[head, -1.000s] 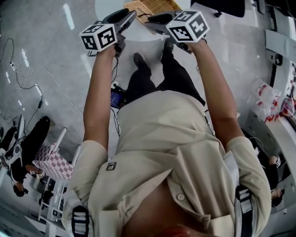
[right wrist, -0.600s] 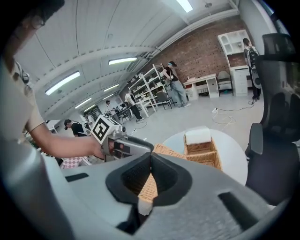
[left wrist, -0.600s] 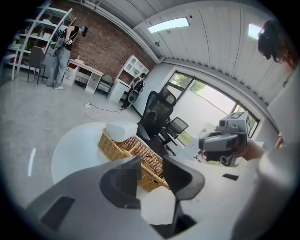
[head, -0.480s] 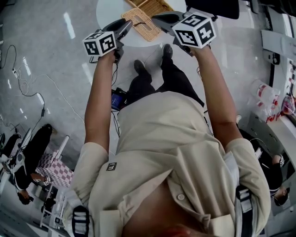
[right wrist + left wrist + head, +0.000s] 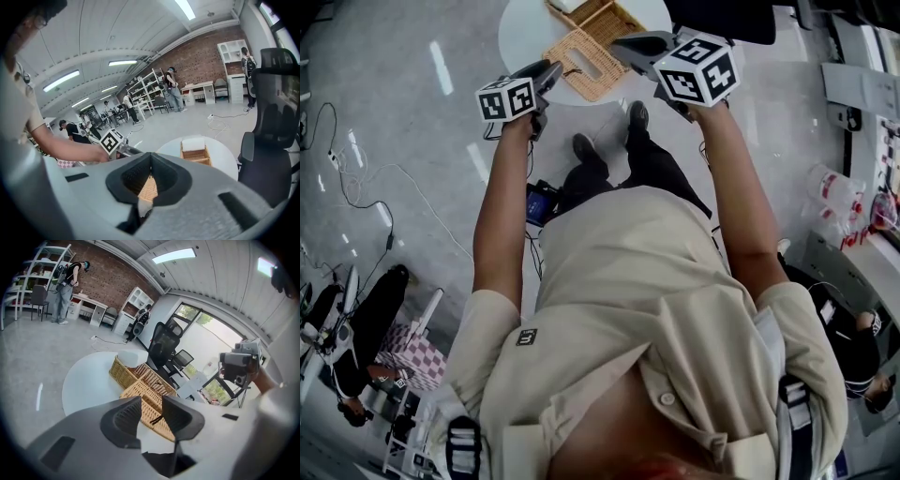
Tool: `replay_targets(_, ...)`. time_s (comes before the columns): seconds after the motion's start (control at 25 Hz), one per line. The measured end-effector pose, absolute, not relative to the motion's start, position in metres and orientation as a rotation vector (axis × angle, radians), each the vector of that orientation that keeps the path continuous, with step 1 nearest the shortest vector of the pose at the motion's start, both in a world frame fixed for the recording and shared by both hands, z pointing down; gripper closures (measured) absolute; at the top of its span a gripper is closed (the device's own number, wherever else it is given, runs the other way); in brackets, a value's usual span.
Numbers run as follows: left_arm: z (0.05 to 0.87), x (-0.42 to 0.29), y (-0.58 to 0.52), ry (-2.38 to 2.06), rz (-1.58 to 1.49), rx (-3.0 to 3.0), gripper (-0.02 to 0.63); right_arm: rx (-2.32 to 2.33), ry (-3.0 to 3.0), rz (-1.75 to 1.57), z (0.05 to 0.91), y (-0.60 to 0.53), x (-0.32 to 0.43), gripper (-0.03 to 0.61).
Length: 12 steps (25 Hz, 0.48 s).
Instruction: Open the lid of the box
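Round white table [image 5: 517, 37] on grey concrete floor [image 5: 403, 122]; wicker box [image 5: 602, 15] near its middle, lid [image 5: 581, 64] lying open and flat on the person's side; black office chair [image 5: 274, 117] just beside the rim, open floor elsewhere; left gripper [image 5: 151, 401] jaws parted, empty; right gripper [image 5: 151, 157] clenched on nothing; both clear of the box.

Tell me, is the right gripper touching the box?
Apart. Left gripper view shows the right gripper up in the air, clear of the box on the table.
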<state>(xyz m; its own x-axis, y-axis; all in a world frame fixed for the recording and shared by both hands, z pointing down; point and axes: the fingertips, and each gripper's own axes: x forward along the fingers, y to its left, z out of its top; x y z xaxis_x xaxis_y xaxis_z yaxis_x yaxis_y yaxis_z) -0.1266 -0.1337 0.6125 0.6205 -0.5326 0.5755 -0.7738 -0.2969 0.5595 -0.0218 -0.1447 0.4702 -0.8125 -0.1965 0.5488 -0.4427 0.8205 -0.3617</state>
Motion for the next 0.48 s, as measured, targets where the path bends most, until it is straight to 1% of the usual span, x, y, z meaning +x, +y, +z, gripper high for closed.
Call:
replay_targets(0.24, 0.601, -0.124, -0.132, -1.005, 0.410, 2.019, 0.482, 0.493, -2.511, 0.636, 0.452, -0.142, -0.018, 0.583)
replay_targets(0.48, 0.553, -0.120, -0.138, -1.010, 0.424, 2.140, 0.482, 0.509, -2.528, 0.594, 0.433, -0.138, -0.017, 0.583)
